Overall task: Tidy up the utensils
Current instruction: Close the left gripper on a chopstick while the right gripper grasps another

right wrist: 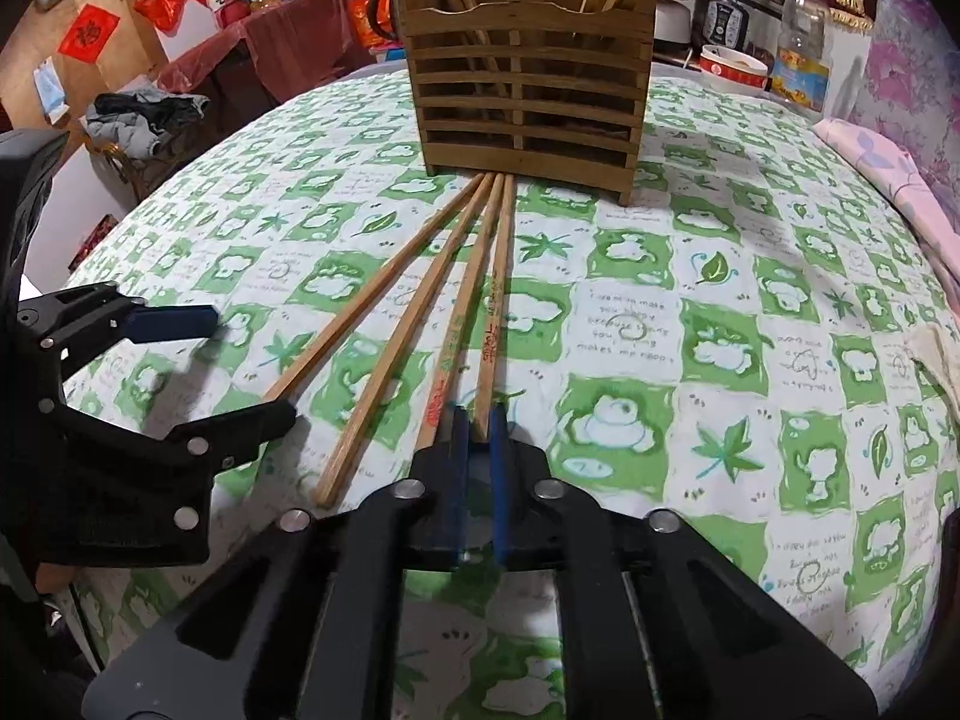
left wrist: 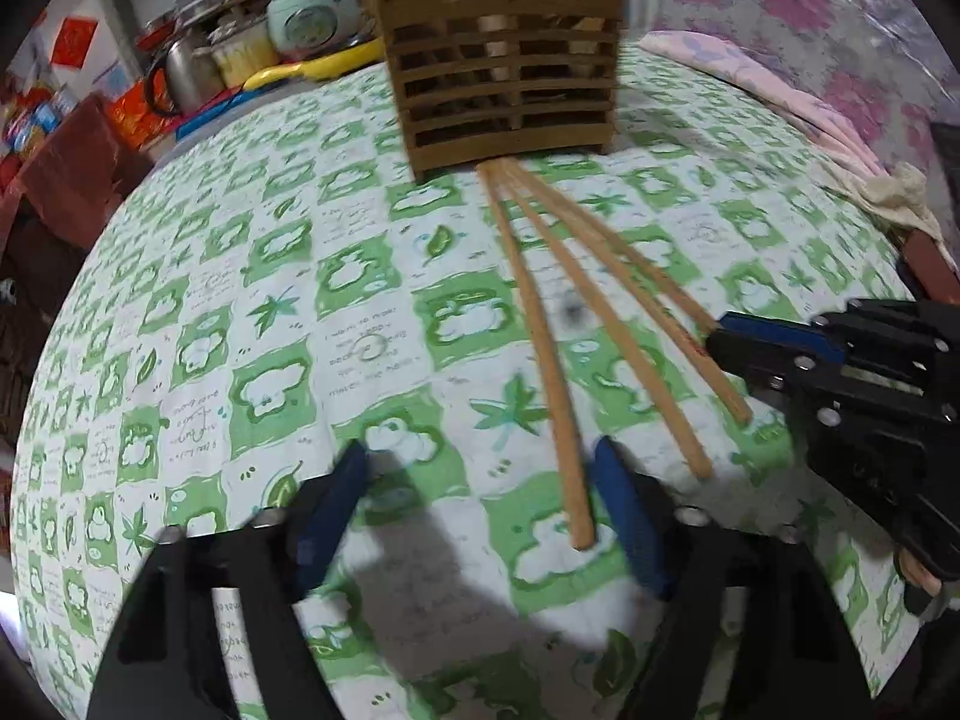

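A table covered with a green-and-white patterned cloth [right wrist: 690,324] fills both views, with kitchen clutter beyond its far edge, including an electric pressure cooker [right wrist: 735,9] and a plastic bottle [right wrist: 804,54]. Toward the far side stands a slatted wooden utensil holder [right wrist: 528,96], upright, with several chopsticks sticking out of its top. Four loose wooden chopsticks lie flat on the cloth in front of it, their far tips bunched together right at the holder's base and their near ends fanned apart. The left gripper [left wrist: 480,516] hangs low over the cloth with its blue-padded jaws partly open; the near end of the leftmost chopstick [left wrist: 546,360] lies between them, close beside the right-side pad, and whether that pad touches it cannot be told. The right gripper [right wrist: 477,438] has its jaws drawn close together on the near end of the rightmost chopstick [right wrist: 495,324], the one printed with red characters, which sits between the two blue pads. The two middle chopsticks [right wrist: 408,360] lie free on the cloth between the two grippers.
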`<state>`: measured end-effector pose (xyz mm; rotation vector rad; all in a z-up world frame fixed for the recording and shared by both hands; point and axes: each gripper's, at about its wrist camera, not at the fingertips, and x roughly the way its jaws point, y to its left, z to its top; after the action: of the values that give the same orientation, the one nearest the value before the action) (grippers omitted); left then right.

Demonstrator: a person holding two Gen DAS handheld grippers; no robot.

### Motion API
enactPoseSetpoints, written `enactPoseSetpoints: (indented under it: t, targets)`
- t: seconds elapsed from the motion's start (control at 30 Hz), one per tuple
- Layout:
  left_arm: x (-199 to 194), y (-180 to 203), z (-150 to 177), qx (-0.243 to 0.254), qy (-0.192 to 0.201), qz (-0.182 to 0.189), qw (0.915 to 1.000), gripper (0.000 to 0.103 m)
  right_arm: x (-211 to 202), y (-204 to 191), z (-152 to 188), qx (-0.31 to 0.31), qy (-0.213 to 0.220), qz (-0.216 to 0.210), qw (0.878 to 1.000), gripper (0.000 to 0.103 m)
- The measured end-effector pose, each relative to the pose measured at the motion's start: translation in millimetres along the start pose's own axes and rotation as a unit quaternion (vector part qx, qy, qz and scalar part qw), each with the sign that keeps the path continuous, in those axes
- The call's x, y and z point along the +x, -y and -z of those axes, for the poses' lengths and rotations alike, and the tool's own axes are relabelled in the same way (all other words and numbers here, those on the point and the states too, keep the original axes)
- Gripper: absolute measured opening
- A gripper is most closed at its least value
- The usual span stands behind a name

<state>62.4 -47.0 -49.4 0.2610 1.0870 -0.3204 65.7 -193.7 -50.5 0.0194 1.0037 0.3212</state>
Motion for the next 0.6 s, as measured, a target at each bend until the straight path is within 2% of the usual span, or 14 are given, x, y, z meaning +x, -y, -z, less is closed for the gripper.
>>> enactPoseSetpoints:
  t: [0.03,0.13,0.2,0.27,0.33,0.43,0.47,0.5,0.53,0.6]
  targets:
    - [-4.4,4.8,4.1,0.01,0.006,0.002,0.9999,0.053,-2.4,-0.6,2.5,-0.001,0.0,0.001,1.0,0.007]
    - [-12.0,8.5,14.6,0.018,0.01,0.012,0.9997,0.038,-11.5,0.3,13.3,0.005,-0.001,-0.007,1.0,0.007]
    - [-14.6,6.4,18.8,0.013,0.009,0.018,0.9997,0.038,-17.7,5.1,20.1,0.019,0.001,-0.021,1.0,0.007]
    - [-13.2,3.0,17.9,0.003,0.007,0.025,0.9997,0.042,-20.5,12.4,23.4,0.037,0.003,-0.031,0.999,0.007]
    - [-9.5,-1.8,14.6,-0.013,0.001,0.021,0.9997,0.057,-17.1,13.0,22.0,0.04,-0.002,-0.03,0.999,0.009]
    - [-7.2,-4.7,11.4,-0.021,-0.002,0.027,0.9994,0.059,-16.4,7.6,20.8,0.027,-0.002,-0.024,0.999,0.012]
    - [-7.5,-3.5,11.8,-0.018,-0.001,0.024,0.9995,0.059,-16.2,7.9,20.6,0.028,-0.002,-0.025,0.999,0.009]
    - [-8.4,-1.7,12.4,-0.013,0.002,0.023,0.9996,0.049,-16.2,8.8,20.6,0.031,-0.002,-0.025,0.999,0.007]
    - [-10.8,2.3,13.4,-0.003,0.006,0.031,0.9995,0.027,-16.2,10.4,20.6,0.035,-0.002,-0.025,0.999,0.007]
    - [-13.3,8.4,16.3,0.012,0.011,0.03,0.9994,0.008,-17.6,10.1,20.8,0.035,0.001,-0.024,0.999,0.006]
